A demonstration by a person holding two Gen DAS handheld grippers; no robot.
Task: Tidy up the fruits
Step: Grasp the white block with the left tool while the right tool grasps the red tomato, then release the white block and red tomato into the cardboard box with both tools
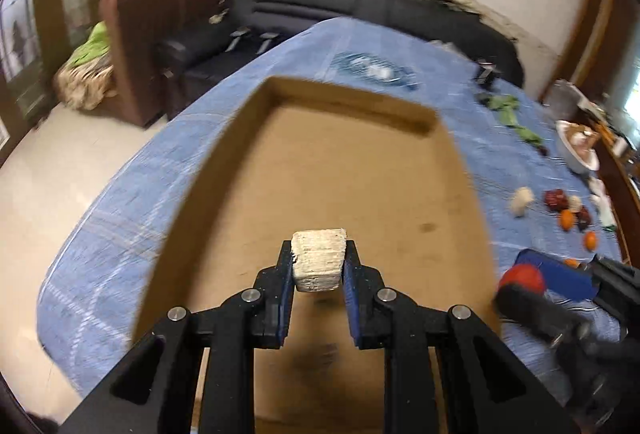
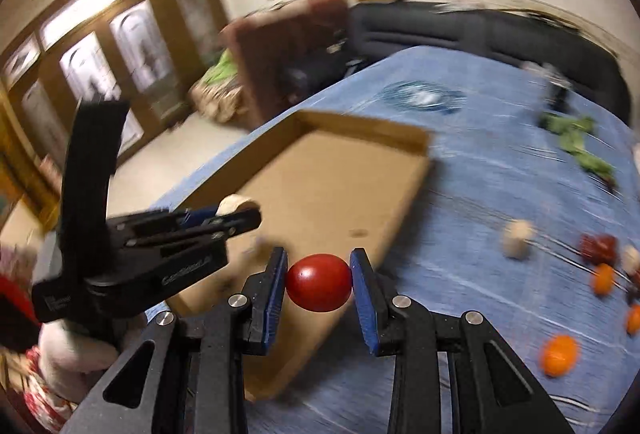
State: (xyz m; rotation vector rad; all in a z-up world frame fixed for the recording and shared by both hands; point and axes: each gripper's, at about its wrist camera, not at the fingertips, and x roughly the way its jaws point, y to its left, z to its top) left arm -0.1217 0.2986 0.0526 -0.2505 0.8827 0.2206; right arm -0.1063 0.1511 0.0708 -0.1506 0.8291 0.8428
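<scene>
My left gripper is shut on a pale, whitish chunky piece and holds it above the shallow cardboard tray. It also shows in the right wrist view, over the tray's near left part. My right gripper is shut on a red round fruit, held above the tray's right edge. In the left wrist view the right gripper appears at the lower right with the red fruit.
The tray lies on a blue cloth. To the right lie orange fruits, dark red fruits, a pale piece and green leaves. A white bowl stands at the far right. Sofas stand behind the table.
</scene>
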